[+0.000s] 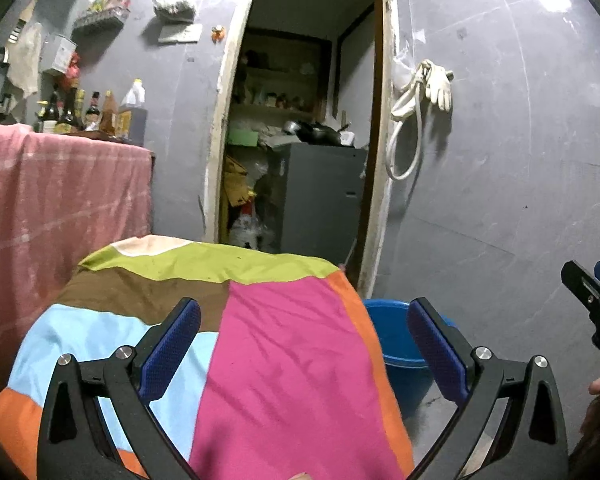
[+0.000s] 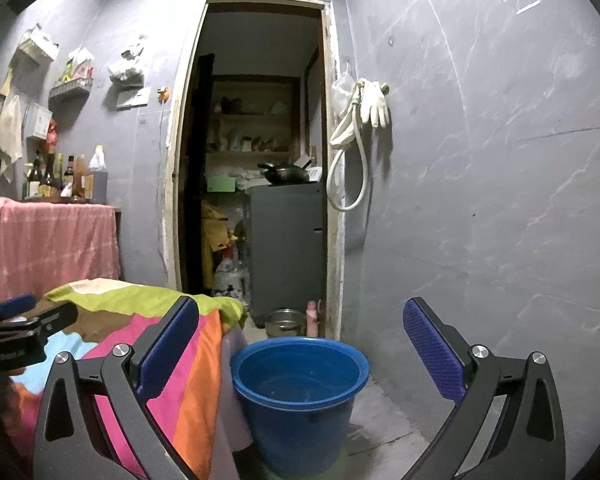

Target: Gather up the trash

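Left gripper (image 1: 304,344) wide open over patchwork cloth (image 1: 284,344), empty.

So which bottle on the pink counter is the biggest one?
The white-capped jug of dark liquid, at the right end of the row of bottles on the pink-covered counter. It is wider than the slim dark bottles beside it.

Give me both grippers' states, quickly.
Left gripper: open, holding nothing, above the patchwork cloth.
Right gripper: open, holding nothing, above the blue bucket.
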### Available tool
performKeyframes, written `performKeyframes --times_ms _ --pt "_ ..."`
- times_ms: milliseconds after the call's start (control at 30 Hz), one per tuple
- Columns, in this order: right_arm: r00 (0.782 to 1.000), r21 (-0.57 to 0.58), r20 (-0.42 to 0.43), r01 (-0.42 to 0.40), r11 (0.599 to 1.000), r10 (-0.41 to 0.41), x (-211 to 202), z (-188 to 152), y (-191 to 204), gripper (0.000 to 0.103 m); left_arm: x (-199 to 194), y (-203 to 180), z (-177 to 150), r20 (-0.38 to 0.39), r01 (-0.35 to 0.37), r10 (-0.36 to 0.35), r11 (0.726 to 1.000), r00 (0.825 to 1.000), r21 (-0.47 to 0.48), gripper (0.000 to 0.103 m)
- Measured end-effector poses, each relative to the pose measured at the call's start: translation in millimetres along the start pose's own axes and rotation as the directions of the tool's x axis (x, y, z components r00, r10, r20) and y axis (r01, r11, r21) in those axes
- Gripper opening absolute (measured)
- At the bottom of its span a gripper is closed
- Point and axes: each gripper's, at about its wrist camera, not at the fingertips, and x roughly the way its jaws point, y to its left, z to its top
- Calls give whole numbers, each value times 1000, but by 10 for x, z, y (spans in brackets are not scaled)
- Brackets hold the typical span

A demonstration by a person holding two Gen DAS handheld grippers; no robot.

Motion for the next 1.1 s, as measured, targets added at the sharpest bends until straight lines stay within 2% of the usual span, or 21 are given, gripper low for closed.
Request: performKeyframes --times_ms 300,1100 --pt "999 -4 -18 49 999 -49 -44 -215 62 103 2 -5 -207 -31 -19 20 1000 999 2 101" --pt "997 16 -49 59 998 -58 -43 -303 24 103 12 46 -239 -37 -29 29 1000 999 -3 101"
